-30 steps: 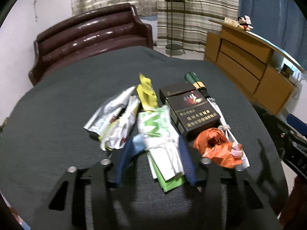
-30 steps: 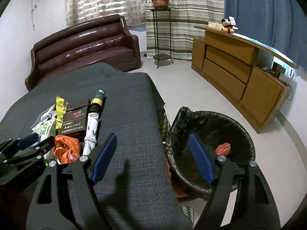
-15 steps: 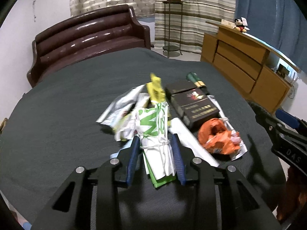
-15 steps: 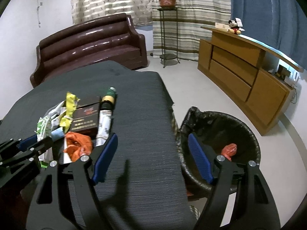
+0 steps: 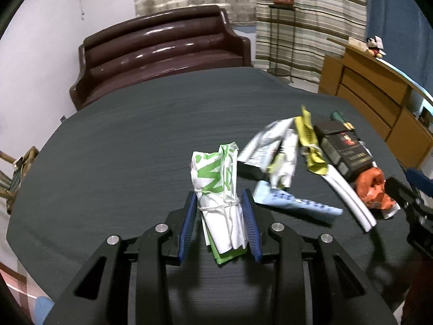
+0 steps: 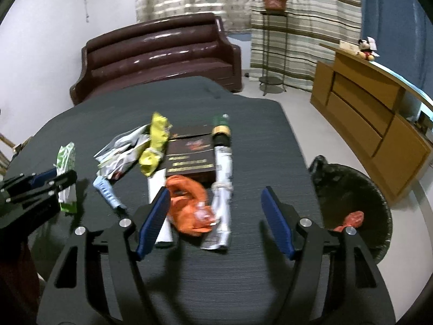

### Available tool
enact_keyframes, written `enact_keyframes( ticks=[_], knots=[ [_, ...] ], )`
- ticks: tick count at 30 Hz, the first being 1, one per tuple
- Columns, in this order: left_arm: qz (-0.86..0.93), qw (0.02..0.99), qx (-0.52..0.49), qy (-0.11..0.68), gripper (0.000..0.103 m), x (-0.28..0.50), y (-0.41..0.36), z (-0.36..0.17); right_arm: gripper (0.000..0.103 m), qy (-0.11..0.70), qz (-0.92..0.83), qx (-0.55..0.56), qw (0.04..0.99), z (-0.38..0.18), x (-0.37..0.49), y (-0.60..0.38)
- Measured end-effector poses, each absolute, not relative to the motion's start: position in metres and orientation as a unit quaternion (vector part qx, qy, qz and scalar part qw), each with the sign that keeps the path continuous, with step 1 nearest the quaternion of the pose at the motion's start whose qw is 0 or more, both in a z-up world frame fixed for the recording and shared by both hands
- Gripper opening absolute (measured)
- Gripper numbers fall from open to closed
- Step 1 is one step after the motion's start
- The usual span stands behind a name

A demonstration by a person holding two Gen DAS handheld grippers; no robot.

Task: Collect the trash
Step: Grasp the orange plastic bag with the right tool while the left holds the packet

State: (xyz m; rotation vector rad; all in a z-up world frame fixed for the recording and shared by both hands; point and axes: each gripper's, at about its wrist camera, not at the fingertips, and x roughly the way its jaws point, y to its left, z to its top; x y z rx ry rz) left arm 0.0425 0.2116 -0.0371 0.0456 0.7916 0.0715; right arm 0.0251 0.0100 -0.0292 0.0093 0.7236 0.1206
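Observation:
My left gripper (image 5: 219, 197) is shut on a green-and-white wrapper bundle (image 5: 216, 173) tied with string, held a little left of the trash pile on the dark grey table (image 5: 121, 149). The pile holds a yellow wrapper (image 6: 155, 140), a dark box (image 6: 189, 157), a crumpled orange bag (image 6: 186, 203), a white rolled pack (image 6: 223, 173), a pale blue strip (image 6: 107, 192) and silver wrappers (image 6: 121, 149). My right gripper (image 6: 215, 192) hovers over the orange bag and the rolled pack. Its jaws are closing, and the pads touch nothing.
A bin with a black liner (image 6: 351, 187) stands on the floor off the table's right edge, with a red scrap (image 6: 351, 219) inside. A brown sofa (image 6: 159, 54) sits behind the table, a wooden sideboard (image 6: 365, 103) and a plant stand (image 6: 273, 40) to the right.
My left gripper closed on the green-and-white bundle and drew it left, away from the pile. My right gripper swung left from over the bin to over the orange bag, jaws narrowing.

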Motion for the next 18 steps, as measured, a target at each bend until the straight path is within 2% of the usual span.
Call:
enact_keyframes(
  ticks=[3,7,15,18],
  knots=[
    [0.042,0.922,0.017,0.384,0.035,0.043,0.219,-0.037,0.062,0.363,0.065,0.001,0.929,-0.034,0.028,0.017],
    [0.05,0.921,0.011,0.385,0.035,0.042,0.226,-0.038,0.061,0.374,0.063,-0.004,0.925,-0.039,0.03,0.022],
    [0.051,0.92,0.003,0.387,0.035,0.046,0.23,-0.038,0.043,0.38,0.065,-0.017,0.922,-0.043,0.031,0.028],
    [0.05,0.921,0.004,0.386,0.035,0.047,0.23,-0.038,0.042,0.378,0.066,-0.019,0.923,-0.042,0.029,0.029]
  ],
)
